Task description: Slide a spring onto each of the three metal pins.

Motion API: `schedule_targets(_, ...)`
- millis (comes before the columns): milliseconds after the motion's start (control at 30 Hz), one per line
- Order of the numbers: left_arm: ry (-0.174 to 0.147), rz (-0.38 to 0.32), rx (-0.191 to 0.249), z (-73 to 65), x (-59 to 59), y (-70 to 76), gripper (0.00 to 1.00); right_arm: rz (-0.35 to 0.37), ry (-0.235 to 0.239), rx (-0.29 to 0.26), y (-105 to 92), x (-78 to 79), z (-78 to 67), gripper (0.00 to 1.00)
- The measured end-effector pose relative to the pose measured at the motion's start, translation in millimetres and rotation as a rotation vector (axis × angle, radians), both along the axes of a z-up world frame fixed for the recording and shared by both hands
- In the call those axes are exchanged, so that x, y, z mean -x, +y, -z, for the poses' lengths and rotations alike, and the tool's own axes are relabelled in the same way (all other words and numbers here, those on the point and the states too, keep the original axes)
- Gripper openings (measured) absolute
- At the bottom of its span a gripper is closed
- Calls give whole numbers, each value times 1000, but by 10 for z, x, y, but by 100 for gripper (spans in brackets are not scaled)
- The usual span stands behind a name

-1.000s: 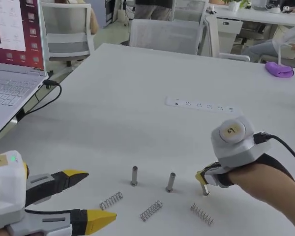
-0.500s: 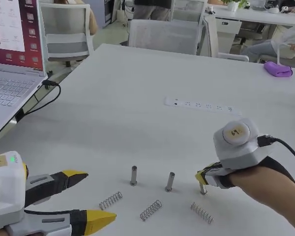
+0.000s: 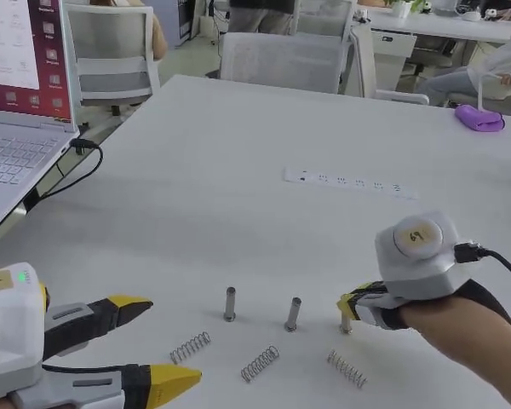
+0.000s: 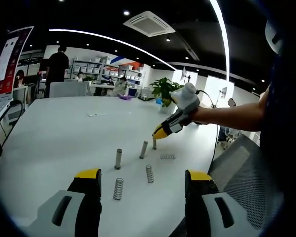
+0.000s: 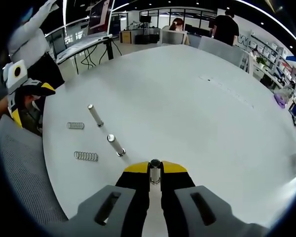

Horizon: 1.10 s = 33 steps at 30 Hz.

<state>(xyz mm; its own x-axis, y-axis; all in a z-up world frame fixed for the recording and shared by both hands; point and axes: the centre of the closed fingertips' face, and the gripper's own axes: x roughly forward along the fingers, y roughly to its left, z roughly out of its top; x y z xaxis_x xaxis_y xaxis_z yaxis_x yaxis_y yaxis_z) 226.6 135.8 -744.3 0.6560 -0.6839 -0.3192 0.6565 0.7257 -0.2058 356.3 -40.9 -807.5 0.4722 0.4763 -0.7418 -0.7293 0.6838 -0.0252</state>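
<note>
Here, the right gripper [image 3: 353, 310], fingers closed on the third pin [image 5: 154, 171], has stood it upright on the desk [image 3: 238, 170]; the left gripper [image 3: 172, 338] waits open, and all springs [image 3: 260, 364] await threading.

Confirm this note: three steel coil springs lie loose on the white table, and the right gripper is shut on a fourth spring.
Not a spring: the right gripper is shut on a short metal pin, as the right gripper view shows. Three steel coil springs do lie loose on the white table.
</note>
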Motion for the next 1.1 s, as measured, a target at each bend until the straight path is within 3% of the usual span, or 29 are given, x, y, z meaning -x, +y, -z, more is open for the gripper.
schedule_targets(633, 4, 9, 3, 23, -4, -30, 65, 42, 20, -7, -51, 43, 20, 5)
schedule_targets(1100, 4, 8, 2, 15, -3, -37, 66, 59, 54, 23, -84, 80, 26, 5)
